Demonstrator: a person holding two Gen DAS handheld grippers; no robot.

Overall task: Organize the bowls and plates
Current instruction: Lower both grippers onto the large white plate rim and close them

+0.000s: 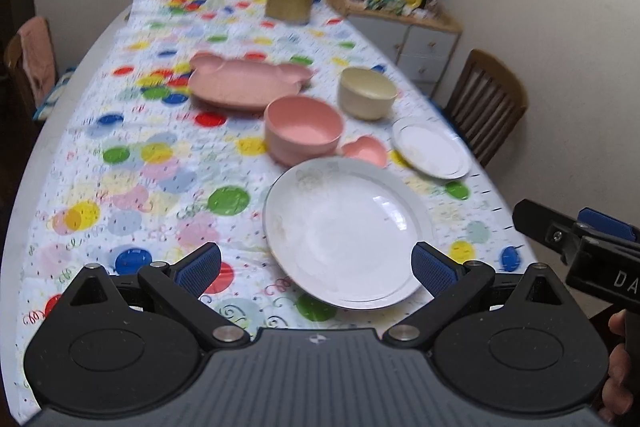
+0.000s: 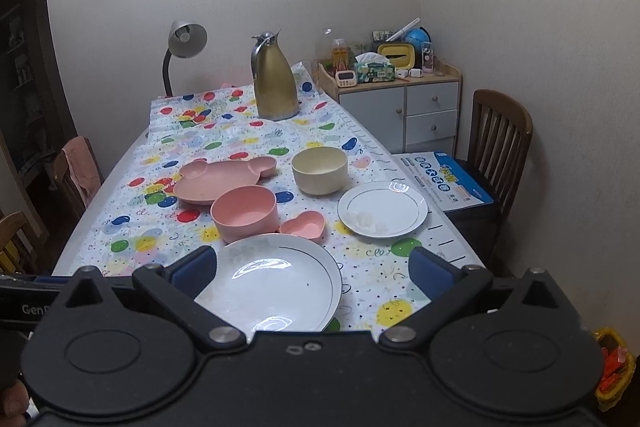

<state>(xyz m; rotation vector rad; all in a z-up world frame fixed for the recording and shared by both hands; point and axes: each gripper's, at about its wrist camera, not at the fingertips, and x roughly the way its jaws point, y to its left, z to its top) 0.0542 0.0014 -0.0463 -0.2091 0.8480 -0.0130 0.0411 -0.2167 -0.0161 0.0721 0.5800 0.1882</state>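
the large white plate [image 1: 348, 239] lies flat on the worktop [image 1: 120, 187] just ahead of the left tool [image 1: 316, 267], partly between its fingers, and just ahead and slightly left of the right tool [image 2: 312, 271]. both tools stand wide apart and hold nothing. beyond the plate, touching or nearly touching its far rim, sit the pink bowl [image 2: 245, 213] and the small heart-shaped dish [image 2: 303, 225]; farther out are the bear-shaped pink plate [image 2: 218, 179], the cream bowl [image 2: 319, 169] and, off to the right, the small white plate [image 2: 382, 209]. nothing looks stacked yet, so the sorting seems barely begun. the main risk, as i judge it, is the big plate itself: glazed, shallow and lying flat, it offers only a thin rim to pinch, so a tool closing on it could slip off or push it forward into the pink bowl and heart dish. the patterned cloth (wrinkled in places) could also bunch and drag neighbours along. the left view is blurred, so fine gaps there are uncertain.
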